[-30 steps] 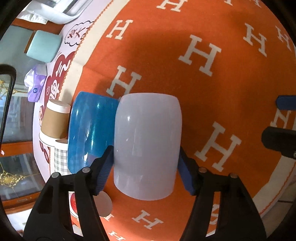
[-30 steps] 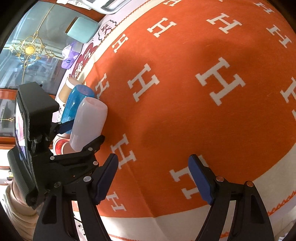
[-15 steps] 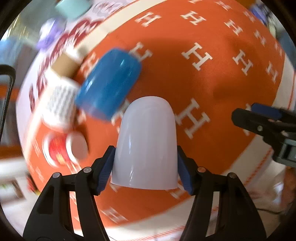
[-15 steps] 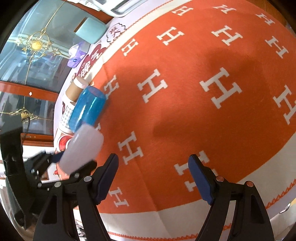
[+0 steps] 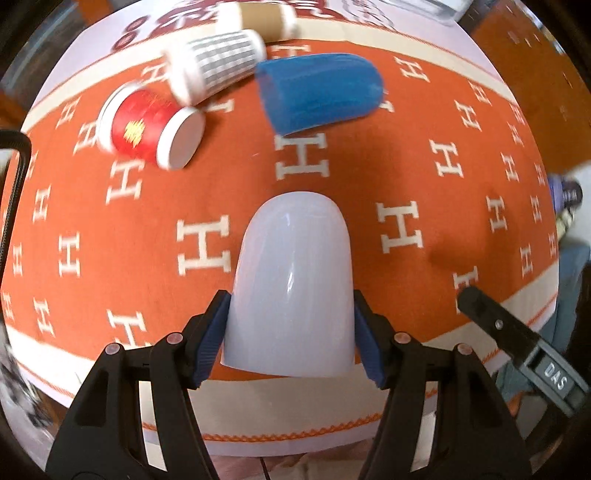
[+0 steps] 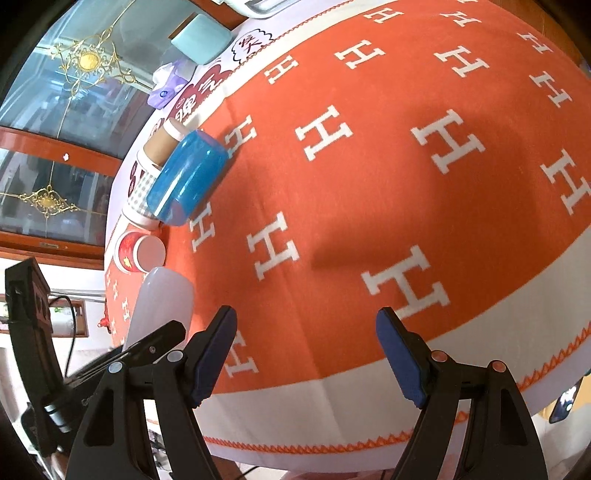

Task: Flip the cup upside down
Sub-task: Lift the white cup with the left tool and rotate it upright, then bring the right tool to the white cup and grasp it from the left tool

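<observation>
My left gripper (image 5: 290,334) is shut on a pale lilac plastic cup (image 5: 291,284), its blue pads pressing both sides near the rim, closed base pointing away from the camera, held above the orange cloth near the table's front edge. The same cup (image 6: 162,306) shows at the lower left of the right wrist view, with the left gripper's black frame (image 6: 147,347) around it. My right gripper (image 6: 306,354) is open and empty, above the cloth near the table edge.
A blue translucent cup (image 5: 319,92), a red paper cup (image 5: 147,127), a checked paper cup (image 5: 216,62) and a brown paper cup (image 5: 258,18) stand in a group on the orange H-patterned cloth (image 5: 424,155). The cloth's white border (image 6: 443,373) marks the table edge.
The left gripper has swung round with the lilac cup and drawn back toward the table's front edge, away from the blue cup. The right gripper has barely moved.
</observation>
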